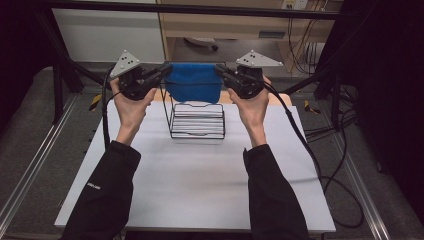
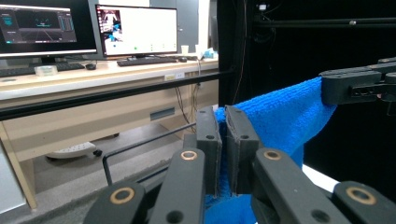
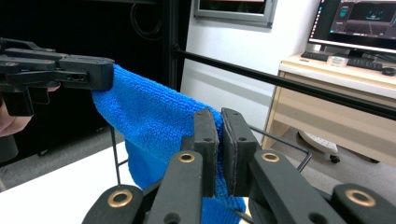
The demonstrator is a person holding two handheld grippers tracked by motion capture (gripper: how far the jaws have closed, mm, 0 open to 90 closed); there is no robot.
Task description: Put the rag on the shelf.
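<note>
The blue cloth (image 1: 194, 82) hangs stretched level just above the wire rack (image 1: 197, 121), each upper corner pinched by left gripper (image 1: 161, 73) and right gripper (image 1: 223, 74) fingers.

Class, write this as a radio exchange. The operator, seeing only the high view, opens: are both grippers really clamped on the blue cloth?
Observer: Yes. The left gripper has the blue cloth pinched between its fingers.
Operator: And the right one?
Observer: The right gripper is shut on the cloth's other top corner.
Operator: What's behind the wire rack?
Observer: A desk with monitors and a keyboard.
</note>
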